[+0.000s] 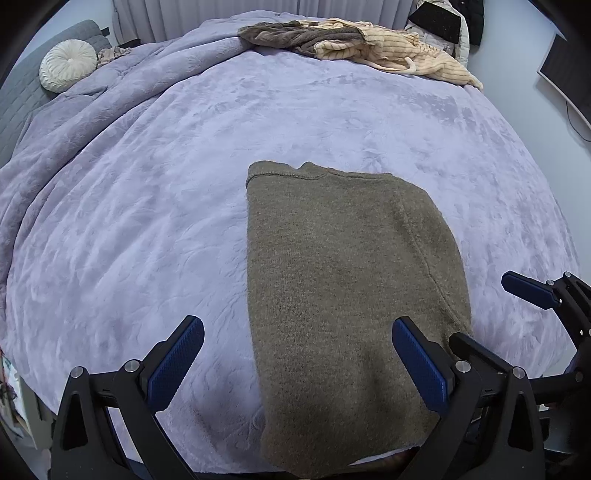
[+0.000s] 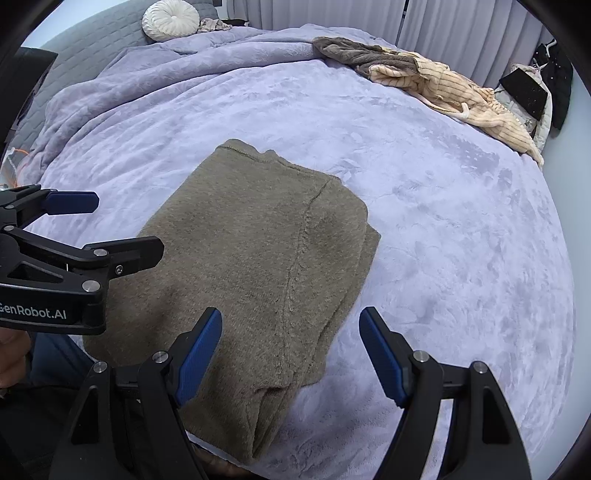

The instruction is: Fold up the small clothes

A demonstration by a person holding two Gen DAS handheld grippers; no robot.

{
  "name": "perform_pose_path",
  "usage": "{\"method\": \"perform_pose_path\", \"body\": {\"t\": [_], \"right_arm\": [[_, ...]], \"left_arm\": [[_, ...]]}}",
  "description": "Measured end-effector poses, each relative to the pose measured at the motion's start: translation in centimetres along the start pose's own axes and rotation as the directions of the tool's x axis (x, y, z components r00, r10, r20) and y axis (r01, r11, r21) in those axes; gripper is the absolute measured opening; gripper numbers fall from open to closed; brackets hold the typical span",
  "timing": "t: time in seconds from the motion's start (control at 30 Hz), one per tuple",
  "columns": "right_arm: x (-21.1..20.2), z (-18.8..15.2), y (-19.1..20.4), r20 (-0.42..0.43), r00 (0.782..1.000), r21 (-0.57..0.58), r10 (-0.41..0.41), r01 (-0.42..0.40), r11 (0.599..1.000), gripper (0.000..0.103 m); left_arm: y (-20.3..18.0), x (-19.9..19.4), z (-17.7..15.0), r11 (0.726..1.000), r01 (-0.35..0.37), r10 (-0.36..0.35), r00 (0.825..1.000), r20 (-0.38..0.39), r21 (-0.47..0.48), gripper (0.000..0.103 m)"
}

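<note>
The olive knit garment [image 1: 347,288] lies half-folded on the lavender blanket [image 1: 147,221], soft, thick and floppy, best pinched at its six o'clock hem corners by the wide-open, empty left gripper [image 1: 297,360] and right gripper [image 2: 291,356].

A home bedroom: lavender-blanketed bed [image 1: 184,166], round cushion [image 1: 67,70], curtains [image 2: 461,33], heaped clothes [image 2: 424,77]

Bed under a lavender plush blanket [image 1: 147,221], carrying clothes and a cushion.

A folded olive-brown knitted garment [image 1: 332,277] lies flat just ahead of both pairs of jaws. Far beyond them, at the far edge, sits a heap of cream ribbed and grey-brown fleecy clothes [image 1: 354,40]; a round white pleated cushion [image 1: 68,64] rests far left.
</note>
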State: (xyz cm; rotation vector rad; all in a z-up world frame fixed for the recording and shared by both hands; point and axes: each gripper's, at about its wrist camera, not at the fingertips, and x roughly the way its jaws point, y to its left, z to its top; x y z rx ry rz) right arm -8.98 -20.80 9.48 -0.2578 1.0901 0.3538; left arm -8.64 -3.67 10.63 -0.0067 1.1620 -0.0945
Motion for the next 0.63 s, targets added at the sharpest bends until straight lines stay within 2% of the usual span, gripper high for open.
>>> {"method": "perform_pose_path", "body": {"t": [0.63], "right_arm": [[0.22, -0.29, -0.16, -0.001, 1.0, 0.013, 0.011, -0.011, 1.0, 0.08]], "left_arm": [[-0.2, 0.17, 0.04, 1.0, -0.018, 0.018, 1.0, -0.007, -0.007, 0.102]]}}
